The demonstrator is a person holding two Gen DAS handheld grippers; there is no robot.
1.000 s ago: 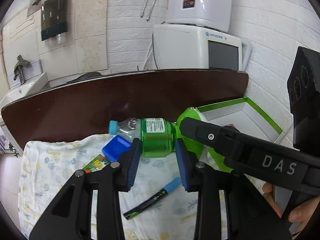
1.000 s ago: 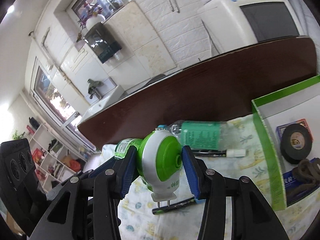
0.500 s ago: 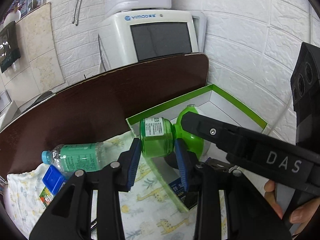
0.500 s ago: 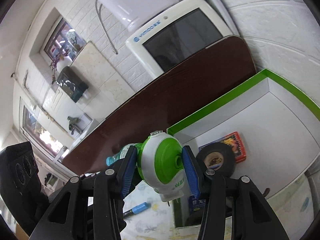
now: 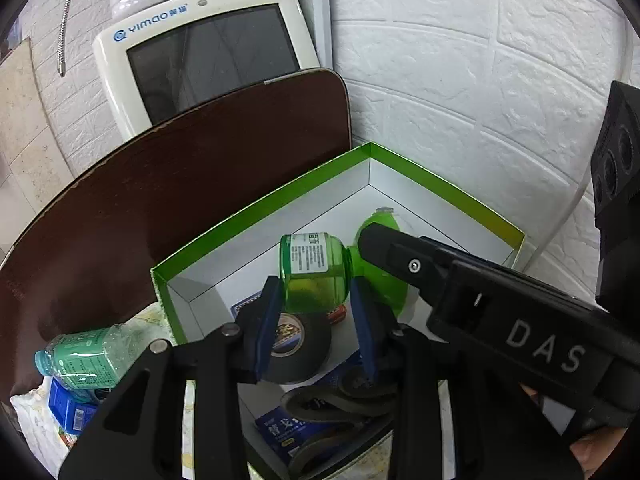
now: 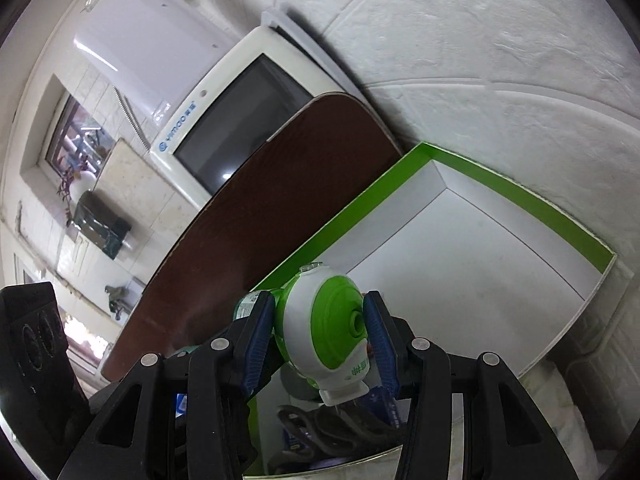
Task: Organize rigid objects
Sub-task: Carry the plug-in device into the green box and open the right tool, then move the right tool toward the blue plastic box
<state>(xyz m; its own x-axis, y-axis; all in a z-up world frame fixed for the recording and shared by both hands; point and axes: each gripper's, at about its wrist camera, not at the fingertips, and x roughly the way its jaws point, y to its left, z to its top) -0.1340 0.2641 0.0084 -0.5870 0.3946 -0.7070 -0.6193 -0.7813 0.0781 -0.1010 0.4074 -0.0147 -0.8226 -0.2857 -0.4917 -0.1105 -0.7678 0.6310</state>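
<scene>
Green plastic device, a liquid bottle screwed into a white-and-green plug-in head, is carried by both grippers at once: left gripper has its blue pads clamped on the bottle's translucent body, right gripper is closed on the rounded head, so each end is supported and the thing can't pivot in a single pinch. Neither pair of jaws is free; both are gripping the same item. It hangs on its side above the green-rimmed box, over the part of the floor toward the far corner, not touching the floor as far as I can tell. Near side of the box is already taken: black tape roll, a blue packet and some dark strap-like piece on top of it, so my read is the bare white floor by the far corner is the target. Outside the box's left wall, a clear water bottle and a blue box lie on the patterned cloth, likely next in line. Risk: plug prongs catching the tape roll on the way down
</scene>
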